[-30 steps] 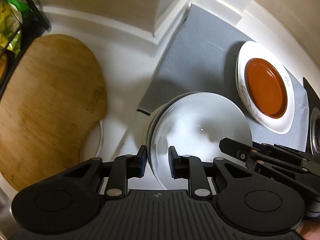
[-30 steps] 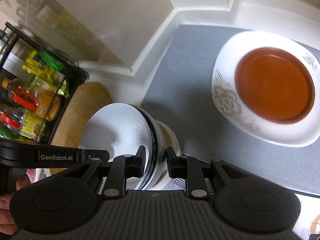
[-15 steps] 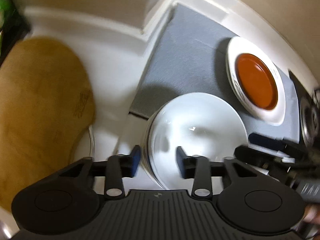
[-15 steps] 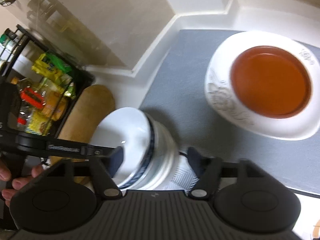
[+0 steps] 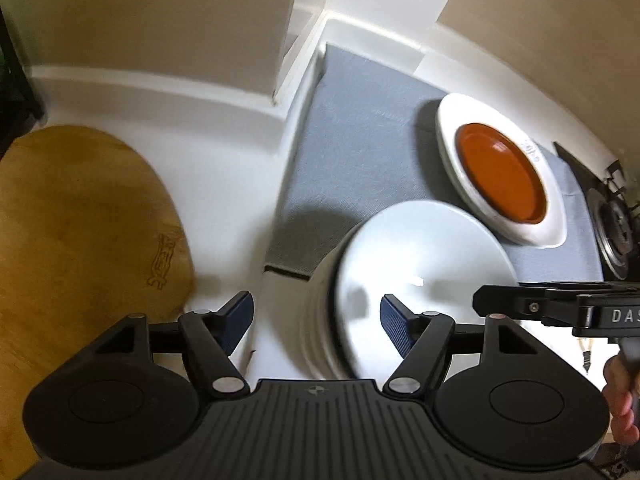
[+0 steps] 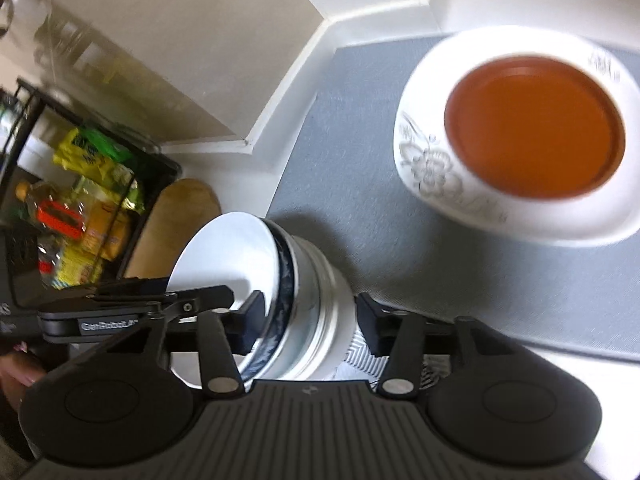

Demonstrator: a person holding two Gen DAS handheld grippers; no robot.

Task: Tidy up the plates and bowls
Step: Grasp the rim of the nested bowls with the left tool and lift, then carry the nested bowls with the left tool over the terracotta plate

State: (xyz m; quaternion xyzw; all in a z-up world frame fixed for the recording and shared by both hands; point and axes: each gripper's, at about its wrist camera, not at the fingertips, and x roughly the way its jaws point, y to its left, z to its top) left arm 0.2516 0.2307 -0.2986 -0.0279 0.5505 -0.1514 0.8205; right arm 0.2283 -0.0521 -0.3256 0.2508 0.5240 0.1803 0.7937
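A stack of white bowls (image 5: 424, 264), the upper one blue-banded outside (image 6: 316, 280), stands at the near corner of a grey mat (image 5: 360, 140). My left gripper (image 5: 316, 316) straddles the stack's left rim; its jaws are opening and neither pad touches. My right gripper (image 6: 310, 320) straddles the opposite wall, one finger inside the top bowl and one outside. Its jaws are closing, with a thin gap left at the pads. Farther back on the mat an orange-brown plate (image 6: 532, 128) lies in a white flowered plate (image 6: 432, 168).
A wooden cutting board (image 5: 80, 220) lies left of the mat on the white counter. A black rack (image 6: 24, 128) of food packets stands beyond it. A stove burner (image 5: 616, 232) sits right of the mat. Walls close the back.
A second ago both grippers were shut on the top bowl's rim. Both let go. The left has kept widening; the right spread wide, then narrowed. Both views shifted slightly.
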